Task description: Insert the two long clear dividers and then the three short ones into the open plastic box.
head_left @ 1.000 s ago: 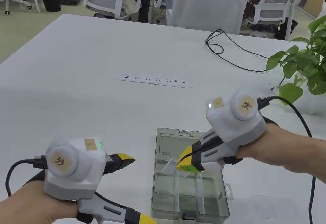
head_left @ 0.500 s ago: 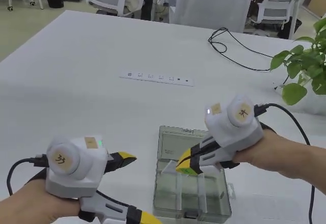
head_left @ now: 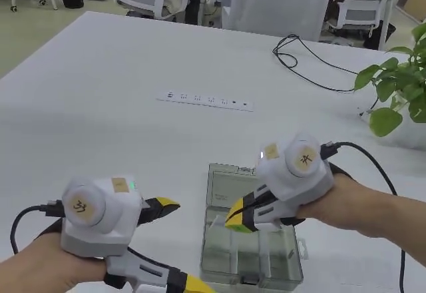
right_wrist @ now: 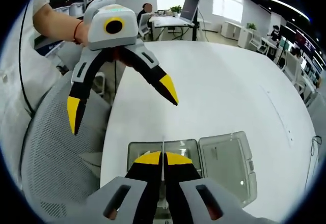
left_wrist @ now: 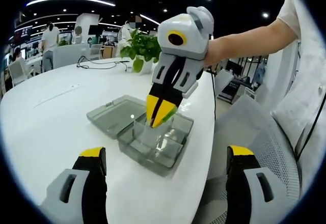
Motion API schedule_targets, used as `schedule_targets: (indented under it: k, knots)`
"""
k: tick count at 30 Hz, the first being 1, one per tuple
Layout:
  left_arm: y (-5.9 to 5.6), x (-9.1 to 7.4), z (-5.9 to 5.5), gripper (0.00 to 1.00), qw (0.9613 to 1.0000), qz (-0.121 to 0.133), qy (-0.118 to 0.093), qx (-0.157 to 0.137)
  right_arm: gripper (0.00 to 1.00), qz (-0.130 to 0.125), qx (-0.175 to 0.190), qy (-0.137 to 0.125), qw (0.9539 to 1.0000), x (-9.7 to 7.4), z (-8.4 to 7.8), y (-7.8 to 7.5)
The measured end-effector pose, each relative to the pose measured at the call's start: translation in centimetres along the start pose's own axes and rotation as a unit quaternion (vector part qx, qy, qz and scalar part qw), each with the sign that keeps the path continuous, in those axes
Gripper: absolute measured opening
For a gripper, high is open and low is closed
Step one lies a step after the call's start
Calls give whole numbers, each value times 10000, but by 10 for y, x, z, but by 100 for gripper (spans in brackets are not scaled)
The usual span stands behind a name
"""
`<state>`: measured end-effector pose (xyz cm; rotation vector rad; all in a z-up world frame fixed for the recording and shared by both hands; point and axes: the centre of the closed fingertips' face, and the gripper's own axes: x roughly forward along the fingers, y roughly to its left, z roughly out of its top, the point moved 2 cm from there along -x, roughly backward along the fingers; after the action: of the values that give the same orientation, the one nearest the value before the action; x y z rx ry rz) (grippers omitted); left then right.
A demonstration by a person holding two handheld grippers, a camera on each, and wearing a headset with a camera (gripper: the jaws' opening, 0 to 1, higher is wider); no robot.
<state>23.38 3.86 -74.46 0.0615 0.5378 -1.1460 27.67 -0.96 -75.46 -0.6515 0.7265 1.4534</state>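
Spreading under everything, the broad white surface (head_left: 133, 73) looks smooth, so the open clear grey-tinted plastic box (head_left: 208, 253) resting on it near the person probably weighs little and may skate when pushed from above. A steadying hold on one of its outer walls would suit it best. It is a shallow rectangle with its flat hinged lid (head_left: 226, 183) folded back flat onto the surface on the far side. Faint upright lines inside suggest clear strips already standing lengthwise, though how many I cannot tell. The left hand-held gripper (head_left: 181, 246) hovers beside the box on its left, yellow-tipped jaws spread wide and holding nothing. The right hand-held gripper (head_left: 234, 218) hangs over the box, near its lid end, jaws pinched together on a thin clear plastic divider (right_wrist: 163, 145). That divider is likely very light, stiff along its length yet springy if bent, slick between the pads and liable to crack or twist out under a skewed squeeze. Taking it by its upper edge, as here, leaves the lower edge free to find its slots. Seen edge-on in the right gripper view, it is a pale hairline rising just past the closed tips, almost invisible against the box below.
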Motion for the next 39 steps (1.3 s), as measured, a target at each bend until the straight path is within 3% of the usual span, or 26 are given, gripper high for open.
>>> schedule_targets:
  k: [6, 29, 39]
  knots:
    - [0, 1, 1, 100, 10000, -7, -19, -4, 3, 15, -172, 246, 9995, 11, -5, 2]
    - [2, 1, 2, 100, 10000, -12, 1, 31, 3, 111, -286, 850, 9959, 38, -18, 1]
    - [5, 1, 2, 100, 10000, -15, 19, 63, 3, 146, -356, 1030, 9939, 40, -20, 1]
